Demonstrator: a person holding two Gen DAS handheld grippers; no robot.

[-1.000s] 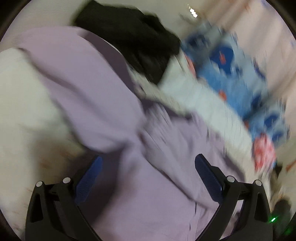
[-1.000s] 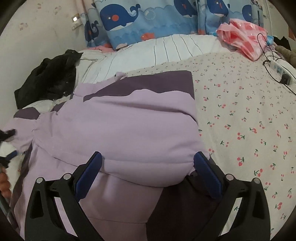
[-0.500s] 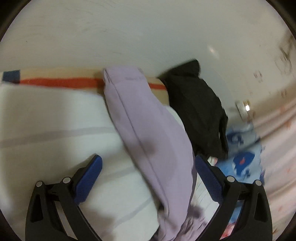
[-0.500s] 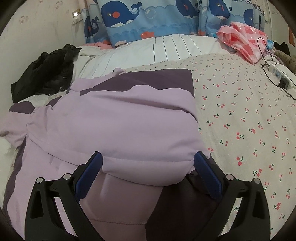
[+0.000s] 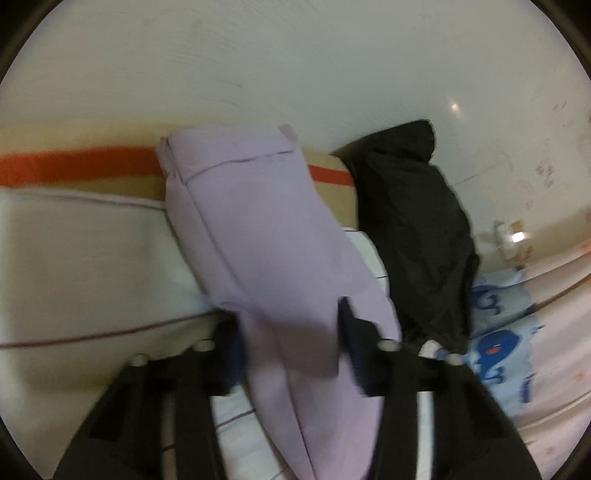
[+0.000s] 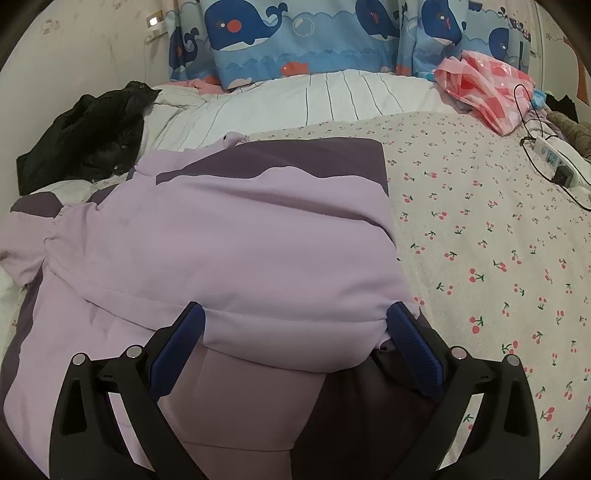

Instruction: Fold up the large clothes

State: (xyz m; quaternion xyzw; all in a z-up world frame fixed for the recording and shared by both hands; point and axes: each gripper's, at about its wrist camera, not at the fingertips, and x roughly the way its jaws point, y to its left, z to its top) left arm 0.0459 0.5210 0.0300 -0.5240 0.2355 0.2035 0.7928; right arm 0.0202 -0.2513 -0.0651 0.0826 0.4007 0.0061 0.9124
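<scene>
A lilac jacket with dark purple panels (image 6: 236,243) lies spread on the bed. Its sleeve (image 5: 258,236) stretches away toward the wall in the left wrist view. My left gripper (image 5: 288,328) is closed in on that sleeve, with the lilac cloth between its blue pads. My right gripper (image 6: 295,325) is open, its blue pads on either side of a folded lilac bulge at the jacket's near part, not pinching it.
A black garment (image 5: 413,229) lies beside the sleeve, also at the left in the right wrist view (image 6: 92,136). Whale-print curtain (image 6: 295,33), striped quilt (image 6: 314,99), pink bag (image 6: 487,88) and a power strip (image 6: 554,158) lie on the cherry-print sheet (image 6: 498,258).
My left gripper has swung toward the wall, followed the sleeve and closed its jaws on it. The right gripper has stayed open, drifting slightly over the jacket.
</scene>
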